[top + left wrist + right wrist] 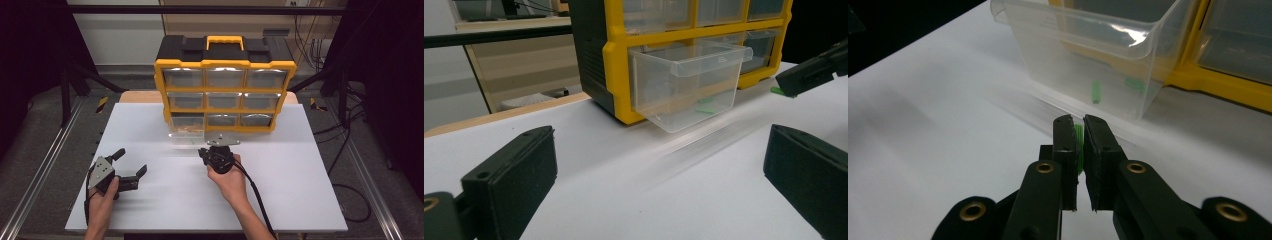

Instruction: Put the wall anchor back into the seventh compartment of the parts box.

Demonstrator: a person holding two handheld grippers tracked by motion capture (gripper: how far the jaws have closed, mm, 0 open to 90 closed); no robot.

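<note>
No brand name or label can be read anywhere; a small embossed mark sits on the lip of the clear plastic drawer (686, 82), too faint to make out.

Your right gripper (1080, 131) has its jaws nearly closed on a small green ribbed plastic piece (1078, 137), pinched between the pads just in front of that drawer. Your left gripper (131, 165) rests on the white tabletop (280, 190) well to the left, its jaws spread wide with nothing between them.

The drawer is pulled out from the bottom left slot of the yellow-and-black storage cabinet with a yellow carry handle (225, 75), which stands at the far middle of the table. Two more green pieces (1095, 92) lie inside the drawer, seen through its clear wall. In the high view the drawer's back part seems to hold something tan, though it is too blurred to tell what. The other eight drawers are shut.

From your left gripper view, the tip of the right gripper (814, 75) shows at the right edge with a green bit at its end, near the drawer's front corner. Black cables (320, 50) hang behind the cabinet.
</note>
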